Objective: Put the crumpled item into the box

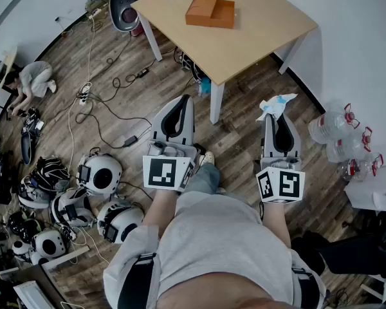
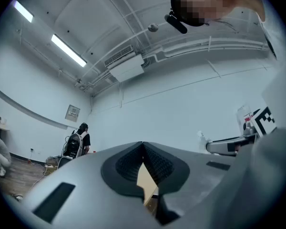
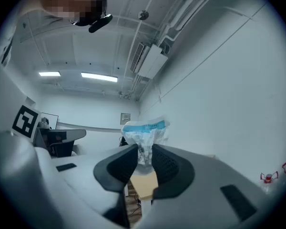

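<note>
**The wrapper is held up and the box waits on the table**

The right gripper (image 1: 277, 117) has its two jaws closed on the crumpled white and blue wrapper (image 1: 276, 104). The jaws are not fully together, because the wrapper sits between the pads and keeps them a little apart. Most of the wrapper sticks out past the tips. It is pinched at its bottom part, so it cannot fall. In the right gripper view the wrapper (image 3: 144, 131) stands up between the dark pads of the right gripper (image 3: 144, 152).

The wrapper is up in the air over the wooden floor. It is close to the near corner of the light wooden table (image 1: 260, 40), but it is not over the tabletop yet.

The flat orange-brown cardboard box (image 1: 210, 11) lies on the tabletop near its far edge, well apart from the wrapper. Its open side faces up, so something can be dropped in.

The left gripper (image 1: 179, 103) holds nothing. Its jaws meet at the tips (image 2: 143, 146). It hangs beside the right one, out of the way.

I think the wrapper is being carried to the box now. It has to go across the tabletop first.
</note>
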`<state>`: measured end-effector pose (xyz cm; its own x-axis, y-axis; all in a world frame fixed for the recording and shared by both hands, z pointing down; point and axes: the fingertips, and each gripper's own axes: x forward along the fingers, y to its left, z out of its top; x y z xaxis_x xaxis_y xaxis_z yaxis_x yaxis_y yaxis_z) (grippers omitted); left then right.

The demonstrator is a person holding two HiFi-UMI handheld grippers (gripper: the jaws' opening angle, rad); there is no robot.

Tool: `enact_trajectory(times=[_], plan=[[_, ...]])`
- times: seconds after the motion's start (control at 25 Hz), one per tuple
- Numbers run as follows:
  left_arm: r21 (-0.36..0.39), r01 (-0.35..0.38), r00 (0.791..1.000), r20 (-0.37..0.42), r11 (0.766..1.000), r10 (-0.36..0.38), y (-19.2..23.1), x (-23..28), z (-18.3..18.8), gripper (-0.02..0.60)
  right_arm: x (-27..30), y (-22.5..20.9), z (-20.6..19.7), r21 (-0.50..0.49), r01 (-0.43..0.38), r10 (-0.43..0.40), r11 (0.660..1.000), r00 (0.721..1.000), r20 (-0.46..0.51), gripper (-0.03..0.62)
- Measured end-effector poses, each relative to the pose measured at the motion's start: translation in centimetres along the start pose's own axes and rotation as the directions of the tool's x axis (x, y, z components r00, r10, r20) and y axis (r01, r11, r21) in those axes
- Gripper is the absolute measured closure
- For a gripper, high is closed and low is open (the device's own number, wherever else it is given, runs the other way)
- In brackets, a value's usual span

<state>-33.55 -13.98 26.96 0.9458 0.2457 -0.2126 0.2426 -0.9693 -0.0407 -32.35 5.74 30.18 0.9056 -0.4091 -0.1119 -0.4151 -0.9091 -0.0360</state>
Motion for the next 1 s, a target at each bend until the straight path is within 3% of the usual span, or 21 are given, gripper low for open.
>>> enact_trajectory(times=[0.56, 1.0], plan=[[-0.012, 0.020, 1.000, -0.013, 1.000, -0.020, 0.8, 2.1, -0.7, 0.568, 2.1, -0.8, -0.4, 0.011, 0.016, -0.016, 1.000, 1.000, -0.002, 0.499], [-0.017, 0.054, 0.998, -0.024, 0.998, -0.054, 1.8, 8.0, -2.3, 0.568, 7.2, -3.0, -1.1, -0.024, 0.006, -0.006, 1.000, 1.000, -0.007, 0.499]])
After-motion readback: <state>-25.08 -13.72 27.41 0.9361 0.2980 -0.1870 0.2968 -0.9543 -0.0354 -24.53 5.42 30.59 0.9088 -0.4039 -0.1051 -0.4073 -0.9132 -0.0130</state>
